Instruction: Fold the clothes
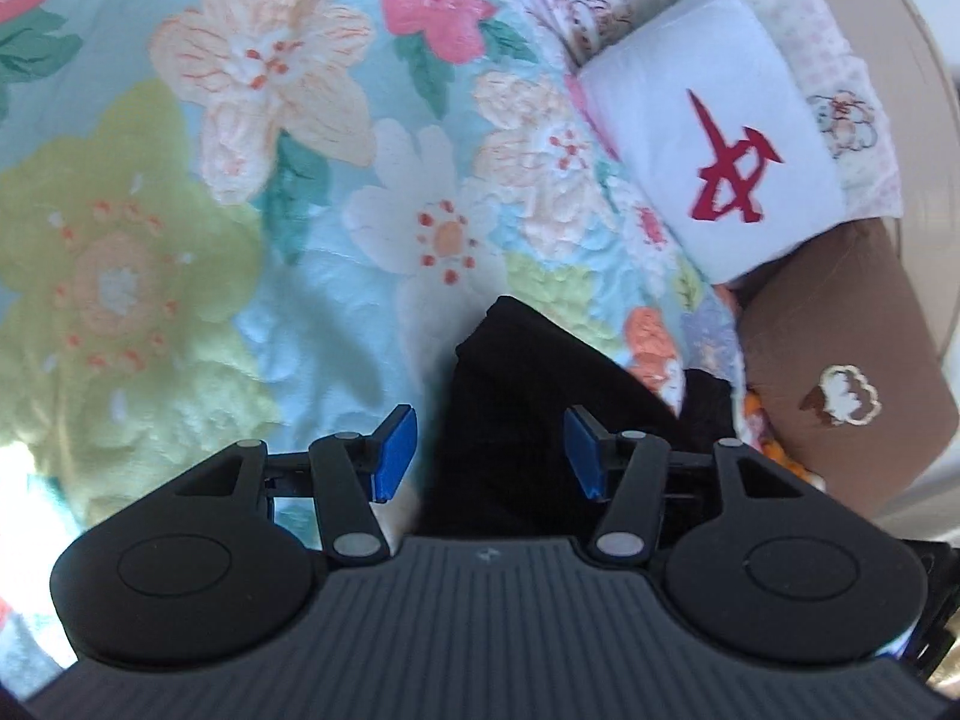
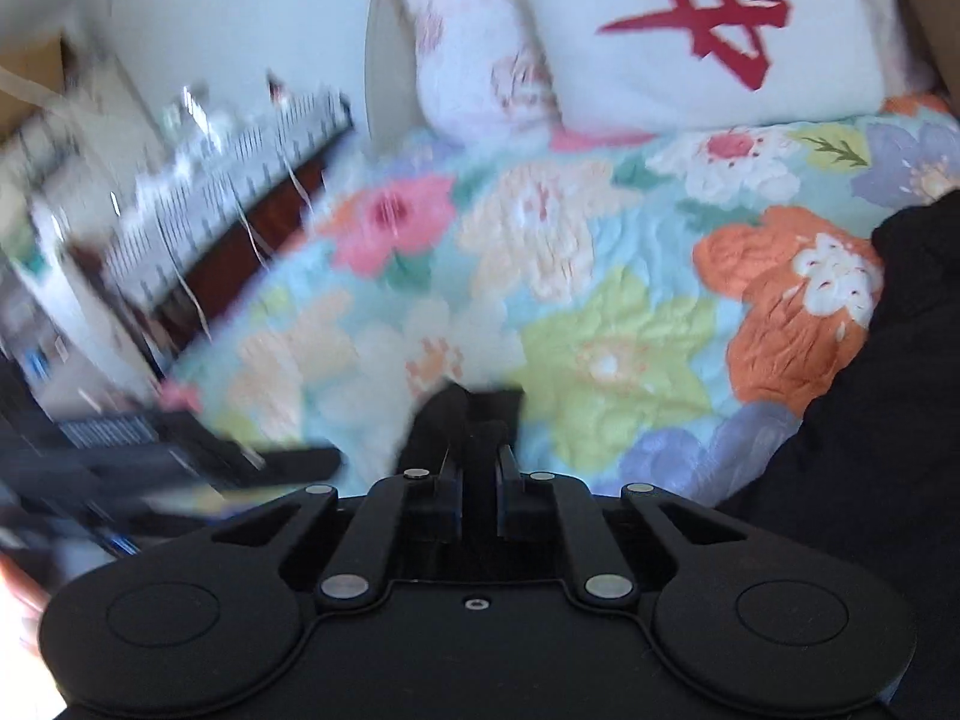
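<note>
The black garment [image 1: 528, 420] lies on the floral bed cover [image 1: 240, 240], bunched at six o'clock in the left wrist view and at four o'clock in the right. The left gripper [image 1: 489, 450] has its fingers [image 1: 396, 450] half spread astride the cloth, not pressing; it could close on several layers. The right gripper [image 2: 480, 468] is pinched narrow on a black fold, which may slip. The garment's outline is cut off, and the right view's left side is blurred.

Matte black left tool [image 1: 489, 450] and right tool [image 2: 480, 480] — blue pads, silver rivets, ribbed housing
</note>
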Motion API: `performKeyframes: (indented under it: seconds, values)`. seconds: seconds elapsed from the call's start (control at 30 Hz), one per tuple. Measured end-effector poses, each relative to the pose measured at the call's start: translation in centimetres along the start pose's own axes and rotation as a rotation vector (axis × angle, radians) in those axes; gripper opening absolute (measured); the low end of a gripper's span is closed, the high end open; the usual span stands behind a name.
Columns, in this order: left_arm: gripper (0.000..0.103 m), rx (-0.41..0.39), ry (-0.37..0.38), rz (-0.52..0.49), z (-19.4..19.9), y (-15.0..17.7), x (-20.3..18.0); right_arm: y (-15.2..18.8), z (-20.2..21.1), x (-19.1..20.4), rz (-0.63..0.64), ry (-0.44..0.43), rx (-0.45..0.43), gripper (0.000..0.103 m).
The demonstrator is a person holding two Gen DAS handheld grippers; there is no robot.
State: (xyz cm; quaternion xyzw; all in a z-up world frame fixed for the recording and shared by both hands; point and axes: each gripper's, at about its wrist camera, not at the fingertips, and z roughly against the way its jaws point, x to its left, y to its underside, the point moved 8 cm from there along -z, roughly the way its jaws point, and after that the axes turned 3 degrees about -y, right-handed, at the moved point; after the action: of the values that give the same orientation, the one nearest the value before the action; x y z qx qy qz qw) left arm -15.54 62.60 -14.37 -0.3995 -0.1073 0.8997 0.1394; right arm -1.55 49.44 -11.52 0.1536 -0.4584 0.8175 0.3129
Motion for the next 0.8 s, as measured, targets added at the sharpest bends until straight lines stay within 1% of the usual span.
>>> performKeyframes:
  seconds: [0.07,0.1,0.13,0.17,0.27,0.3,0.43,0.6,0.7,0.8]
  values:
    - [0.054,-0.009,-0.003,-0.035,0.2,0.2,-0.9,-1.0,1.5,0.8,-0.038,-0.055,-0.046,0.011]
    - [0.054,-0.018,-0.007,-0.052,0.3,0.2,-1.3,-1.4,2.1,1.3,-0.037,-0.068,-0.062,0.011]
    - [0.054,-0.023,0.010,-0.057,0.4,0.3,-1.6,-1.7,2.5,1.8,-0.028,-0.074,-0.071,0.011]
    - [0.054,-0.024,0.043,-0.048,0.5,0.3,-2.0,-1.9,2.8,2.3,-0.017,-0.079,-0.078,0.011]
    - [0.056,-0.022,0.165,0.014,0.9,0.1,-2.8,-2.0,3.3,3.6,0.011,-0.093,-0.083,0.011]
    - [0.056,-0.023,0.196,0.038,1.1,0.0,-2.9,-2.0,3.4,4.0,0.020,-0.098,-0.085,0.011]
    - [0.062,0.002,0.250,0.119,0.7,0.1,-2.6,-1.4,4.0,4.8,0.066,-0.102,-0.096,0.011]
    - [0.062,0.063,0.304,0.240,-0.5,0.5,-1.8,-0.4,4.0,5.1,0.093,-0.120,-0.085,0.011]
    - [0.065,0.078,0.331,0.269,-0.7,0.4,-1.5,0.0,3.7,5.1,0.105,-0.114,-0.068,0.011]
    - [0.066,0.068,0.346,0.271,-0.5,-0.1,-1.2,0.2,3.8,5.2,0.139,-0.064,-0.067,0.011]
